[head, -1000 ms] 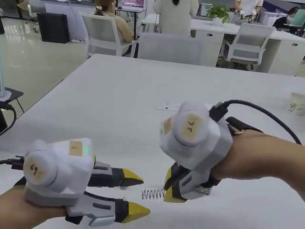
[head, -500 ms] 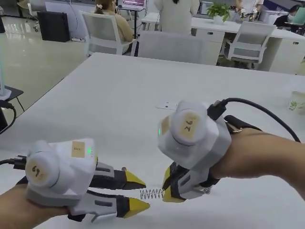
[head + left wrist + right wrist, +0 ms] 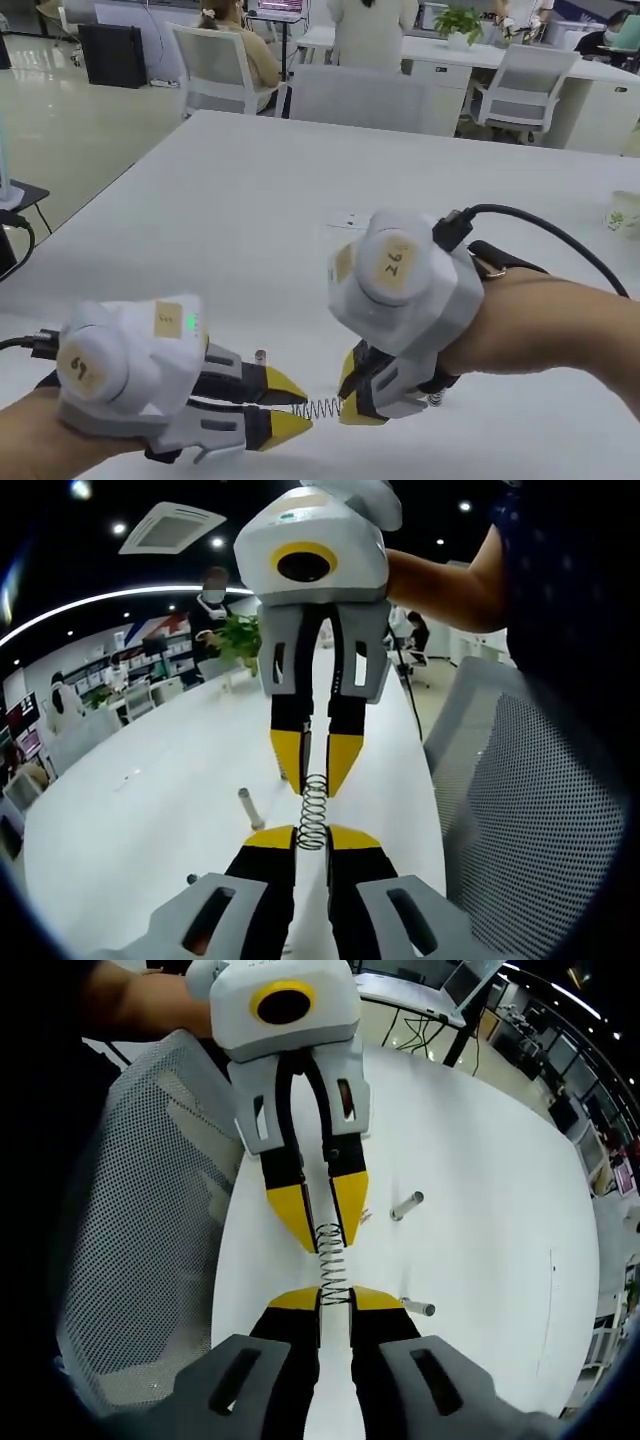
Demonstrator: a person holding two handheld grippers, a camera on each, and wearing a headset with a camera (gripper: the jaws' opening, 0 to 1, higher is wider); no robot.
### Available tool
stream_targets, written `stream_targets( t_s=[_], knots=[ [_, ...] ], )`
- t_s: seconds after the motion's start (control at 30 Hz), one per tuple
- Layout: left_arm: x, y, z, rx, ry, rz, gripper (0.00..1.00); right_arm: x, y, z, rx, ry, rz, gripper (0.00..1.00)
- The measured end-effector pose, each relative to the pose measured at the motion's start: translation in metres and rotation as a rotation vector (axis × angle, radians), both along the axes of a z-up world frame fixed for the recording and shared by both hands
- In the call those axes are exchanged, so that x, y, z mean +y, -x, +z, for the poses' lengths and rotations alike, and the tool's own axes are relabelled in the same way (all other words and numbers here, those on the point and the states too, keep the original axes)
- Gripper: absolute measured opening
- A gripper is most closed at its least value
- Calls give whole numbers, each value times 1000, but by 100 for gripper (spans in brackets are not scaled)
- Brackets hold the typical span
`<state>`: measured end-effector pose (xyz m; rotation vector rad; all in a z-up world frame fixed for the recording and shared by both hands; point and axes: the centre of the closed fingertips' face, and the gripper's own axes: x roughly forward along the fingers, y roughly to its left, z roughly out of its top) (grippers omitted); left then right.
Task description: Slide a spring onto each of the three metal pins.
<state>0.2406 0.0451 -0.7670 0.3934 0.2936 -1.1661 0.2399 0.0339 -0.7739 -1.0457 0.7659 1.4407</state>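
Spring (image 3: 322, 407): held off the table, strung end to end between the two sets of yellow tips, coils evenly spaced, no visible bend

Left gripper (image 3: 312, 837): jaws drawn in to coil width on the near end; reads as a pinch, contact not fully resolved

Right gripper (image 3: 335, 1298): jaws clenched on the opposite end

Handling (judgement):
- fine wire coil, very light
- soft along its axis, so it will stretch or squash under little load and bow sideways if pushed from both ends
- smooth round wire on hard tips, so likely to slip or flick out if squeezed hard
- best hold is across the last few coils of one end, light pressure, axis in line with the pin
- with both ends gripped the bore is covered, so one end needs freeing before it can go over a pin

Nearer pin (image 3: 420, 1307) and farther pin (image 3: 407, 1204): on the table (image 3: 250, 220) off to one side of the spring, both bare, well apart from each other

Beyond the table: chair (image 3: 365, 100), desks, people seated
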Motion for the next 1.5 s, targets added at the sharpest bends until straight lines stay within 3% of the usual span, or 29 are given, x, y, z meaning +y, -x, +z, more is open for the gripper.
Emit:
stream_targets(
  t_s=[0.53,1.17,1.5],
  knots=[
    [1,0,-1,-6,-13,1,3,6,5,15,-23,-26,12,8],
    [-2,1,3,-18,4,-10,2,24,15,37,-52,-89,50,8],
    [-2,2,3,-28,1,-18,2,25,14,37,-34,-98,38,8]
  ],
)
